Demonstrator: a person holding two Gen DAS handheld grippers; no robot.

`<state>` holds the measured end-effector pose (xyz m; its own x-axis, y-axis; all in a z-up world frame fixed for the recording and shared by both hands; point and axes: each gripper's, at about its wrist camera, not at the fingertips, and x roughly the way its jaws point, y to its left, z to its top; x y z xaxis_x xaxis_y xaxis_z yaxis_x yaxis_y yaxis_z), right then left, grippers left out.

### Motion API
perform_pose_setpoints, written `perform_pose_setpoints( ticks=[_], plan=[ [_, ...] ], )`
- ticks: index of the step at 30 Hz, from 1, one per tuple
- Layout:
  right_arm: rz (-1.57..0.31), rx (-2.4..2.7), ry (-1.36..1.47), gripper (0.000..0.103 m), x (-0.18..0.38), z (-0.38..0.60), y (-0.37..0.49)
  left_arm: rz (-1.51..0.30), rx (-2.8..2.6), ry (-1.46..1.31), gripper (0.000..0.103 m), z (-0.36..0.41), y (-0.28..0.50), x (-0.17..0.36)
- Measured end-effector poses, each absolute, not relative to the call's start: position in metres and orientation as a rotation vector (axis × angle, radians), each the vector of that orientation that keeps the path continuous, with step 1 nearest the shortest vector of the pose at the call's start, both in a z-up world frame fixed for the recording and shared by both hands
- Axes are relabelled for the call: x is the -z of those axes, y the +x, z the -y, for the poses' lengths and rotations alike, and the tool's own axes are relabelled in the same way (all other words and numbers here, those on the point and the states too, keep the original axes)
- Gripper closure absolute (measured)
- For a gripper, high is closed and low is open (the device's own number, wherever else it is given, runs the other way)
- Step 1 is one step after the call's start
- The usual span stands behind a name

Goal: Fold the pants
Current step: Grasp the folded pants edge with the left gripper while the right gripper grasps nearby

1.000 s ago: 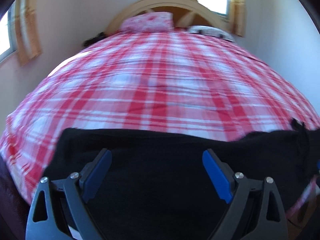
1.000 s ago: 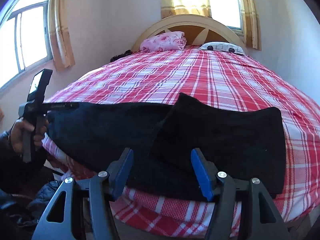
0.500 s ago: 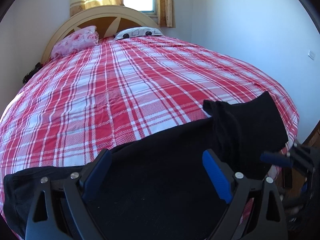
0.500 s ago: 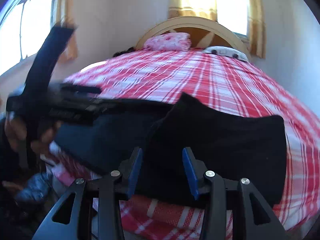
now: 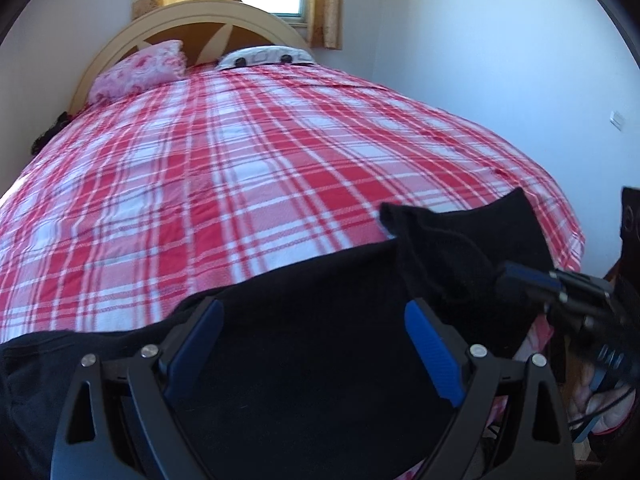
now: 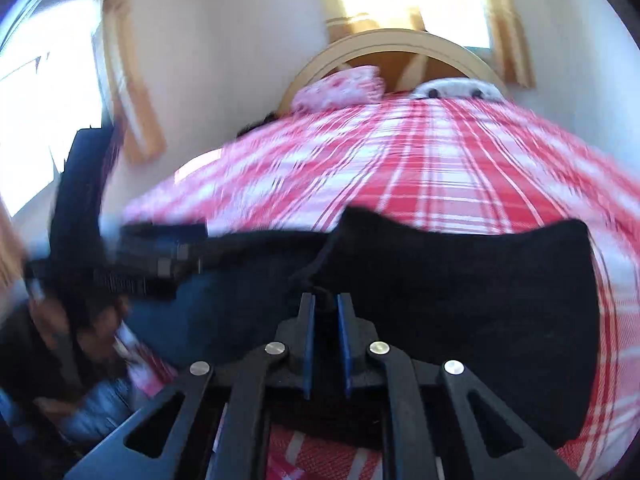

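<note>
Left wrist view: we record the pants, black and limp, spread across the lower half of the frame along the near edge of the bed. A folded-over flap stands up at right of centre. We judge the cloth soft, light and without stiffness; it will drape and drag, so it should be taken at an edge or a doubled fold, not mid-panel. The left tongs stand wide open with nothing between the blue pads; the pants lie directly under and ahead of them. At the right edge the right tongs reach in against the raised flap, blurred.

Right wrist view: heavy motion blur. The right tongs are drawn nearly together at lower centre, with dark cloth bunched at the tips; we judge they pinch the pants at a fold. The rest of the garment spreads to the right and left across the middle of the frame. The left tongs appear only as a dark smear at left; from here we cannot tell their opening.
</note>
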<state>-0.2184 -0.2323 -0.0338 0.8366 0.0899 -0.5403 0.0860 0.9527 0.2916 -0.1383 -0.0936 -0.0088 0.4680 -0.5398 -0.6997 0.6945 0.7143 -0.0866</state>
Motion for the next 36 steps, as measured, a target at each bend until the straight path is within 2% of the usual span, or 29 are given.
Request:
perform_pose_setpoints(
  ticks=[4, 6, 7, 8, 9, 11, 12, 14, 17, 22, 29, 30, 31, 32, 33, 34, 35, 36],
  plan=[
    [-0.527, 0.012, 0.417, 0.092, 0.024, 0.257, -0.23, -0.801, 0.834, 0.234, 0.009, 0.119, -0.142, 0.018],
    [-0.528, 0.02, 0.43, 0.092, 0.024, 0.262, -0.231, -0.86, 0.852, 0.229, 0.019, 0.134, -0.14, 0.03],
    [-0.533, 0.018, 0.442, 0.092, 0.026, 0.263, -0.231, -0.867, 0.849, 0.224, 0.021, 0.137, -0.141, 0.032],
    [-0.54, 0.011, 0.455, 0.092, 0.028, 0.264, -0.231, -0.845, 0.837, 0.23, 0.022, 0.139, -0.145, 0.032],
    [-0.545, 0.005, 0.462, 0.092, 0.03, 0.263, -0.232, -0.826, 0.846, 0.24, 0.028, 0.143, -0.148, 0.032],
    [-0.551, -0.007, 0.466, 0.092, 0.031, 0.26, -0.229, -0.816, 0.858, 0.234, 0.06, 0.146, -0.151, 0.029],
    [-0.551, -0.017, 0.469, 0.092, 0.032, 0.26, -0.229, -0.824, 0.865, 0.216, 0.067, 0.147, -0.151, 0.027],
    [-0.547, -0.035, 0.479, 0.092, 0.031, 0.259, -0.225, -0.832, 0.88, 0.181, 0.095, 0.141, -0.15, 0.024],
    [-0.537, -0.073, 0.489, 0.092, 0.023, 0.256, -0.223, -0.854, 0.951, 0.062, 0.095, 0.129, -0.152, 0.016],
    [-0.532, -0.135, 0.547, 0.092, 0.021, 0.252, -0.222, -0.819, 0.983, 0.028, 0.095, 0.118, -0.178, 0.002],
    [-0.603, -0.301, 0.703, 0.091, 0.05, 0.233, -0.217, -0.941, 0.882, 0.055, 0.093, 0.088, -0.177, 0.04],
    [-0.589, -0.307, 0.749, 0.091, 0.051, 0.24, -0.219, -0.933, 0.894, 0.05, 0.09, 0.086, -0.177, 0.038],
    [-0.572, -0.304, 0.777, 0.089, 0.05, 0.247, -0.223, -0.92, 0.901, 0.052, 0.083, 0.086, -0.176, 0.035],
    [-0.549, -0.294, 0.797, 0.079, 0.047, 0.255, -0.227, -0.899, 0.902, 0.056, 0.071, 0.086, -0.175, 0.03],
    [-0.521, -0.275, 0.807, 0.07, 0.043, 0.263, -0.233, -0.881, 0.906, 0.052, 0.064, 0.085, -0.174, 0.026],
    [-0.489, -0.249, 0.806, 0.048, 0.037, 0.272, -0.241, -0.863, 0.912, 0.041, 0.052, 0.083, -0.173, 0.021],
    [-0.466, -0.229, 0.797, 0.037, 0.032, 0.277, -0.247, -0.844, 0.916, 0.03, 0.045, 0.08, -0.172, 0.018],
    [-0.426, -0.201, 0.775, 0.036, 0.024, 0.283, -0.258, -0.814, 0.923, 0.02, 0.042, 0.077, -0.172, 0.012]
  ],
)
